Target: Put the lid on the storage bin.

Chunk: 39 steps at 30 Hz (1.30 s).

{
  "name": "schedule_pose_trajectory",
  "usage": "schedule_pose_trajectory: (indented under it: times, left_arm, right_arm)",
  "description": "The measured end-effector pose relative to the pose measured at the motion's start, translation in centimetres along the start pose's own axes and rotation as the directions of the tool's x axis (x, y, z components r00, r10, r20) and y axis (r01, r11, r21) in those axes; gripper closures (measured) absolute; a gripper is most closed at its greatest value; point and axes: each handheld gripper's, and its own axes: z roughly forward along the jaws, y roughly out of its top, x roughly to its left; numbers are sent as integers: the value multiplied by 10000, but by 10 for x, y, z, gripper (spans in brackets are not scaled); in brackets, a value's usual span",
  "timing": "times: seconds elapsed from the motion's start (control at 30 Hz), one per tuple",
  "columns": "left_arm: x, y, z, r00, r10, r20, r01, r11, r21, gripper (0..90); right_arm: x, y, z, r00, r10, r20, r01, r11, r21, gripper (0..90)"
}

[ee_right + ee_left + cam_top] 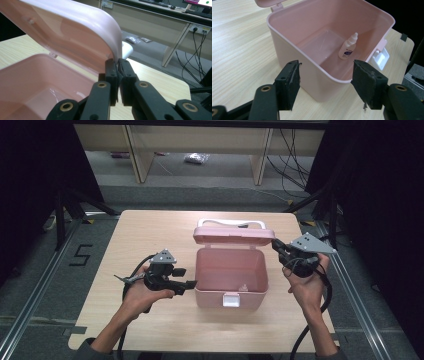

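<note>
A pink plastic box (215, 297) stands in the middle of the table with its lid (233, 236) raised at the back. A small white dropper bottle (348, 47) with a purple label stands upright on the box floor, by the wall nearest the white latch (381, 57). My right gripper (278, 246) is at the lid's right end and is shut on the lid's rim (113, 45), the pads (111, 67) pinching its edge. My left gripper (192, 285) hangs just off the box's left wall (294, 47), open, its pads (292, 80) clear of the plastic.
The wooden table (150, 235) has bare room left, right and in front of the box. Black tripod legs (65, 210) stand off its left side, and desks and cables (290, 160) lie on the floor beyond. A white handle (230, 223) tops the lid.
</note>
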Motion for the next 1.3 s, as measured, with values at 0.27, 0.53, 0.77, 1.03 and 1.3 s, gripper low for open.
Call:
schedule_pose_trajectory:
  times: [0.27, 0.53, 0.77, 1.03, 1.3]
  left_arm:
    - [-3, -9, -5, 9999, 98, -48, -98, 9999, 89, 371]
    - [-9, -19, -7, 9999, 160, 2, -160, 9996, 229, 345]
    - [-11, -26, -9, 9995, 266, -144, -262, 9993, 256, 306]
    - [-9, -38, -14, 9966, 734, -385, -713, 9959, 551, 275]
    - [-11, -47, -19, 9952, 825, -533, -800, 9957, 470, 266]
  right_arm:
    - [3, -4, -4, 10000, -83, 26, 83, 9999, -73, 871]
    - [5, -10, -9, 9998, -144, -148, 144, 9999, 29, 867]
    - [7, -14, -11, 9996, -259, -148, 260, 9997, 38, 865]
    - [8, -17, -14, 9996, -105, -250, 107, 9999, 69, 864]
    - [9, -20, -17, 9993, -153, -338, 158, 9998, 137, 862]
